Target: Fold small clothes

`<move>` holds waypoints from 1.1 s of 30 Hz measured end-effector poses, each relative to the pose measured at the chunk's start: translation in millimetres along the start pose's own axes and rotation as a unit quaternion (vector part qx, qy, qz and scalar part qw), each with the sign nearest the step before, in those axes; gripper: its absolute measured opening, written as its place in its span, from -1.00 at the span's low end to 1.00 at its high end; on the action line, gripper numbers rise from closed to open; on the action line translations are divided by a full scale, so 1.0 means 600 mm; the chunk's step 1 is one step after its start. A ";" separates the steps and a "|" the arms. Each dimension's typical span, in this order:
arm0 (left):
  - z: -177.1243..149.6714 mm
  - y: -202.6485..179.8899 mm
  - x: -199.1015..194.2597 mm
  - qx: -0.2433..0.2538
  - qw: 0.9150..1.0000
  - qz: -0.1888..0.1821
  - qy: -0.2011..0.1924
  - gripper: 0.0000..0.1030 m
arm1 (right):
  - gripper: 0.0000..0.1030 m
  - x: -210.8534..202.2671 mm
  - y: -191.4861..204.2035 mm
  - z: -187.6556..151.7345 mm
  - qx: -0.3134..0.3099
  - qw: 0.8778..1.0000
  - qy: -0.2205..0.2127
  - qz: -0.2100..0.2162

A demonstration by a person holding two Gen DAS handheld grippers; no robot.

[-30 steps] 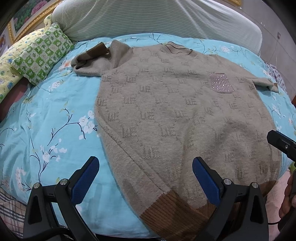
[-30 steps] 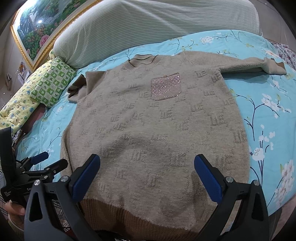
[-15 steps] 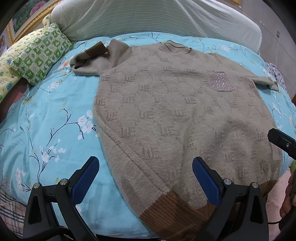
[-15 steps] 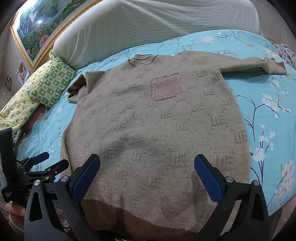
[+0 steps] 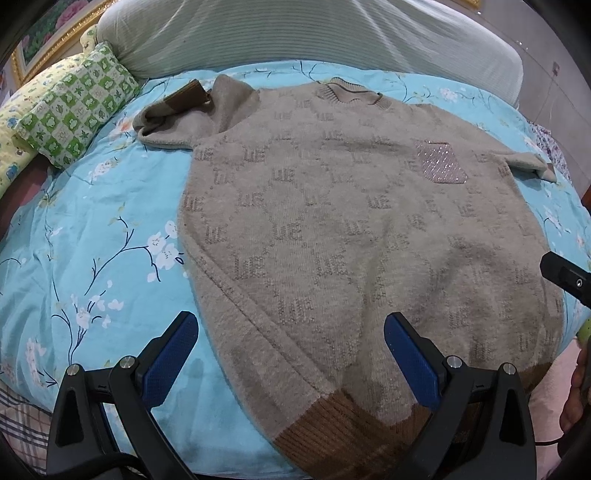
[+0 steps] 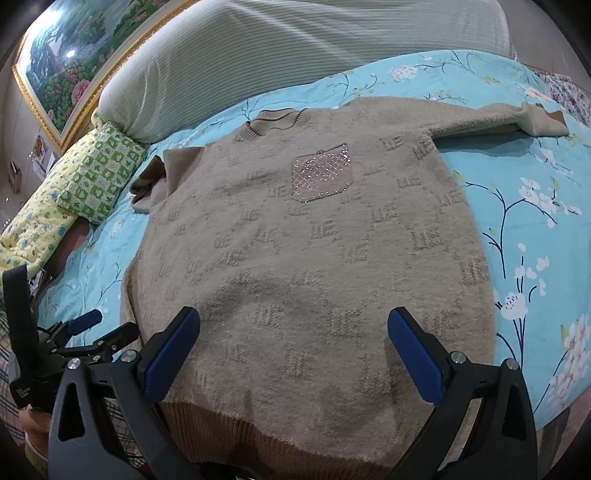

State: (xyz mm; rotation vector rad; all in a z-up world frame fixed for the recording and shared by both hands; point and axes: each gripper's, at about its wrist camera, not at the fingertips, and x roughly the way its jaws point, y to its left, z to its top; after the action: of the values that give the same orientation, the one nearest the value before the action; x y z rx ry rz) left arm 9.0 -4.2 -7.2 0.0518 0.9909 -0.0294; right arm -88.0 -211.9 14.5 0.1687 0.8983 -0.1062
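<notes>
Sweater (image 5: pixel 332 236) spread flat, front up, on the bedspread (image 5: pixel 92 229), collar toward the pillow (image 5: pixel 295 33). Left gripper (image 5: pixel 290 354) and right gripper (image 6: pixel 293 349) hover over its brown hem, jaws spread, empty.

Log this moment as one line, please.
stage: pre-fold | sweater: flat on bed, unfolded | left gripper: open, empty | right gripper: open, empty, above hem
</notes>
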 end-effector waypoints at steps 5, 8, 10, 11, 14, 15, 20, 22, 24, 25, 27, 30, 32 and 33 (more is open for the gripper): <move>0.006 -0.003 0.006 0.003 1.000 0.000 -0.005 0.96 | 0.97 0.004 -0.014 0.003 0.018 1.000 0.006 0.004; 0.014 -0.002 0.010 0.003 1.000 0.000 -0.006 0.96 | 0.97 0.004 -0.021 0.010 0.021 1.000 0.006 0.004; 0.021 0.000 0.012 0.002 1.000 -0.002 -0.006 0.96 | 0.97 0.002 -0.029 0.019 0.024 1.000 0.003 0.005; 0.026 0.002 0.014 0.003 1.000 0.001 -0.007 0.96 | 0.97 0.000 -0.035 0.024 0.027 1.000 0.002 0.005; 0.042 0.009 0.020 0.000 1.000 0.004 -0.007 0.96 | 0.97 -0.009 -0.062 0.048 0.034 0.999 -0.010 -0.007; 0.047 0.011 0.022 0.001 1.000 0.006 -0.008 0.96 | 0.97 -0.014 -0.076 0.059 0.040 0.999 -0.016 -0.015; 0.091 0.027 0.030 0.001 1.000 0.019 -0.018 0.96 | 0.97 -0.040 -0.169 0.125 0.077 0.994 -0.044 -0.058; 0.112 0.034 0.033 -0.002 0.999 0.022 -0.025 0.96 | 0.97 -0.048 -0.213 0.160 0.094 0.990 -0.053 -0.087; 0.132 0.039 0.036 -0.005 0.999 0.030 -0.035 0.96 | 0.97 -0.057 -0.254 0.193 0.109 0.987 -0.068 -0.097; 0.143 0.043 0.042 -0.009 0.999 0.029 -0.030 0.96 | 0.97 -0.058 -0.274 0.208 0.116 0.985 -0.071 -0.109; 0.165 0.048 0.050 -0.012 0.999 0.029 -0.036 0.96 | 0.97 -0.055 -0.318 0.249 0.130 0.979 -0.077 -0.135; 0.194 0.051 0.060 -0.011 0.998 0.043 -0.050 0.96 | 0.97 -0.040 -0.384 0.304 0.156 0.970 -0.079 -0.169; 0.212 0.056 0.080 -0.014 0.998 0.047 -0.044 0.96 | 0.96 -0.027 -0.423 0.338 0.173 0.965 -0.077 -0.180; 0.222 0.058 0.091 -0.017 0.998 0.049 -0.042 0.96 | 0.92 -0.018 -0.438 0.353 0.174 0.964 -0.073 -0.187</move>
State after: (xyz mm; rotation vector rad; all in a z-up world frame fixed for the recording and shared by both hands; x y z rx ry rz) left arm 152.0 23.2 21.0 0.0678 0.9030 0.0735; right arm 25.6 -510.2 125.9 0.3123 0.7500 -0.6239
